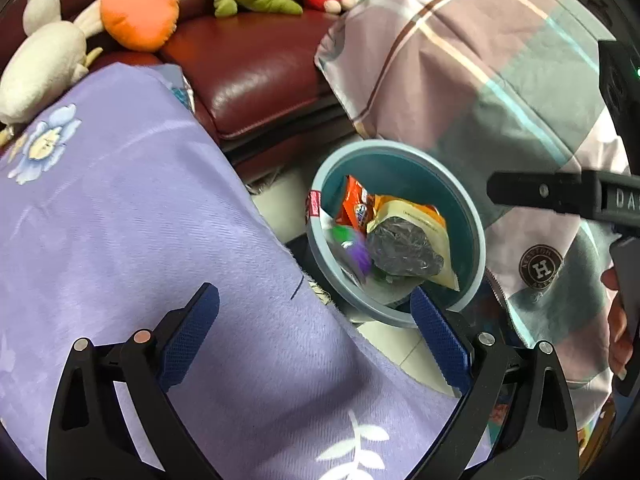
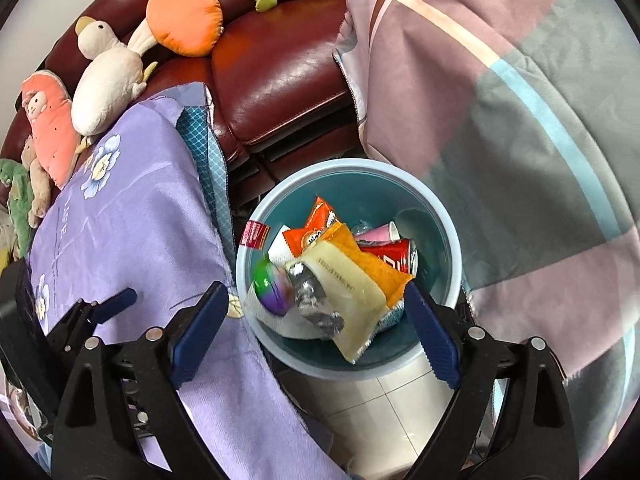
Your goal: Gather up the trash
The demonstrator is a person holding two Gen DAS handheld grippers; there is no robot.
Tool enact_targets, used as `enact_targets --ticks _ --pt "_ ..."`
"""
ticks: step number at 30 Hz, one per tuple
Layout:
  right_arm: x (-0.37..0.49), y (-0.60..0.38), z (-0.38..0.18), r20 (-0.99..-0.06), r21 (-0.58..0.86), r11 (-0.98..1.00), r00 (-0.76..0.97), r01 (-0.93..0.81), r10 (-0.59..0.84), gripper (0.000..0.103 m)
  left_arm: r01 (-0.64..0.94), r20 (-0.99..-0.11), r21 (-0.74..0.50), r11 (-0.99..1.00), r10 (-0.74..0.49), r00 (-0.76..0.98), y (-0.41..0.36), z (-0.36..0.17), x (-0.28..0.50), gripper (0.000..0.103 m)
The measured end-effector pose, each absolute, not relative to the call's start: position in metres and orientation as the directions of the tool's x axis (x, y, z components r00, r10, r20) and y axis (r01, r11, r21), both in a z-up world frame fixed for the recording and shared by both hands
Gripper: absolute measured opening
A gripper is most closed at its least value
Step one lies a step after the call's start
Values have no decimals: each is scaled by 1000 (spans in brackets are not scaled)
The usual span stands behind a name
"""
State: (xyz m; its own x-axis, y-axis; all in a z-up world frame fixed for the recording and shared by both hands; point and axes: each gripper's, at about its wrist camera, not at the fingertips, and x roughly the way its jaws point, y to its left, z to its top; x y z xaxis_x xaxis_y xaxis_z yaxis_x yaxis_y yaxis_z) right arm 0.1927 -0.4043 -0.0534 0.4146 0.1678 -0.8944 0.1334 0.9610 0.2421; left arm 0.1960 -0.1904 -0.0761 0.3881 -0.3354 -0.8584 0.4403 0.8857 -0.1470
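The trash lay heaped in a round teal plastic bin [image 2: 442, 216] on the pale tiled floor [image 2: 384, 404]. On top was a cream and orange foil snack pouch [image 2: 352, 280], its long axis slanting from the bin's far-left wall toward the near rim, the torn silver mouth facing left. Under it an orange wrapper [image 2: 316, 226] pointed up toward the far wall, and a red drink can [image 2: 394, 258] lay on its side by the right wall. A blurred green and purple wrapper [image 2: 272, 286] sat against the left wall (whether it had settled could not be told). The right gripper [image 2: 316, 328] hung over the bin's near rim, jaws spread wide with nothing between them. The left gripper [image 1: 316, 336] stood likewise open and empty, over a lilac flowered cloth [image 1: 120, 208]. Beyond stood a dark red leather sofa [image 2: 280, 80] with plush toys.
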Motion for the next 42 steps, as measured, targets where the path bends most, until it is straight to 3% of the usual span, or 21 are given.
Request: enact_targets --ticks 7,16,42 --pt "165 -391 -30 -894 176 978 434 111 112 96 427 -836 -123 896 -325 443 -180 -49 174 99" --pt "128 -374 -5 -885 86 993 464 81 39 96 419 -819 -103 902 -316 478 -170 -24 148 99" --pt "63 -356 -11 -885 80 996 464 50 48 96 354 -815 -77 932 -264 516 -141 -22 88 99"
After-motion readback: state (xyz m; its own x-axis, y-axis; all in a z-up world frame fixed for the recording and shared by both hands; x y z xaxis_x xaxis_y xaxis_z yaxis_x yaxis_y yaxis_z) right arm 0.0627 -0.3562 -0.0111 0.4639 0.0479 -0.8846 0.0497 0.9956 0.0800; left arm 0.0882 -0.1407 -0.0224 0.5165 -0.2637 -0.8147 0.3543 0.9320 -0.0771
